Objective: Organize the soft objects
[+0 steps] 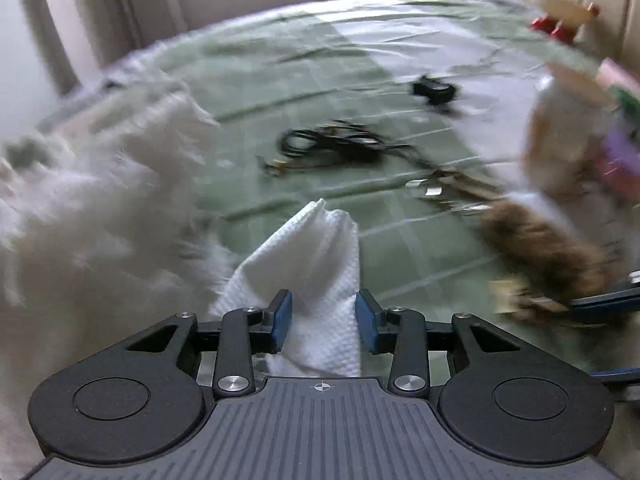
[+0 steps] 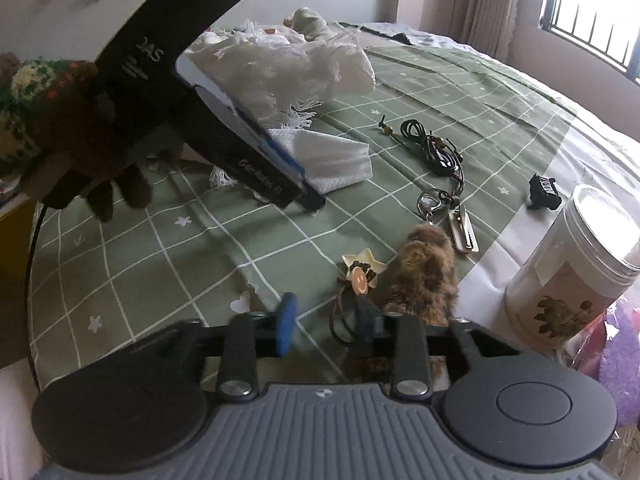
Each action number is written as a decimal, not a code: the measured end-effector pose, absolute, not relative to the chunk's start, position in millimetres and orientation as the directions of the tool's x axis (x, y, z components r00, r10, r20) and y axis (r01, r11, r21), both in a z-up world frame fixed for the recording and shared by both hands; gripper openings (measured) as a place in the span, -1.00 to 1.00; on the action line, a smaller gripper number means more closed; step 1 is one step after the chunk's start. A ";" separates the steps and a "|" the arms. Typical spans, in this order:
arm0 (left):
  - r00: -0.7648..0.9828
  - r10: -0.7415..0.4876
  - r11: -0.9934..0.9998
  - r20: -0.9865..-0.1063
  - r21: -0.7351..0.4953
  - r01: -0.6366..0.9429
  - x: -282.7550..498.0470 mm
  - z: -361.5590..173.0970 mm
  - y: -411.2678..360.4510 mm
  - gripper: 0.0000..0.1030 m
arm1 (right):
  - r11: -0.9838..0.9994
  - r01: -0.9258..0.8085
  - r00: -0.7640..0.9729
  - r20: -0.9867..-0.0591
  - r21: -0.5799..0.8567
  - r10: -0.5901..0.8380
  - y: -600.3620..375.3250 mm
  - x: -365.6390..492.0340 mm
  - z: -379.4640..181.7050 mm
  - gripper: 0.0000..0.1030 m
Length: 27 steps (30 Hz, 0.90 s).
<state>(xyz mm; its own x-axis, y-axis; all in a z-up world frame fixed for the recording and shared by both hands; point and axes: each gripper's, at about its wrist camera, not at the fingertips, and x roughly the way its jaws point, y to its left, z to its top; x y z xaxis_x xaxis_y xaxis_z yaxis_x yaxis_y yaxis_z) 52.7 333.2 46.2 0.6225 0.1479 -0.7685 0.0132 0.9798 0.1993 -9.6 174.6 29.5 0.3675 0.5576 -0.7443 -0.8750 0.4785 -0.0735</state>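
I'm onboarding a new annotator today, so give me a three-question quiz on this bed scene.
1. True or false: the left gripper has white paper towel between its open fingers.
2. What lies nearest the right gripper? A) brown furry keychain B) black cord bundle C) white fringed scarf
3. Fill in: the clear jar stands on the ___ strip beside the green checked bedspread.

Key: 1 true; 2 A; 3 white.

Soft window (image 2: pixel 592 20) daylight; left view motion-blurred, edges warped.
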 end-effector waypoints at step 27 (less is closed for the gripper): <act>0.659 0.087 0.995 -0.747 0.097 -0.021 48.4 48.3 350.4 -0.79 | 0.531 -0.838 0.429 -0.755 -0.128 0.496 197.6 21.5 31.1 -0.63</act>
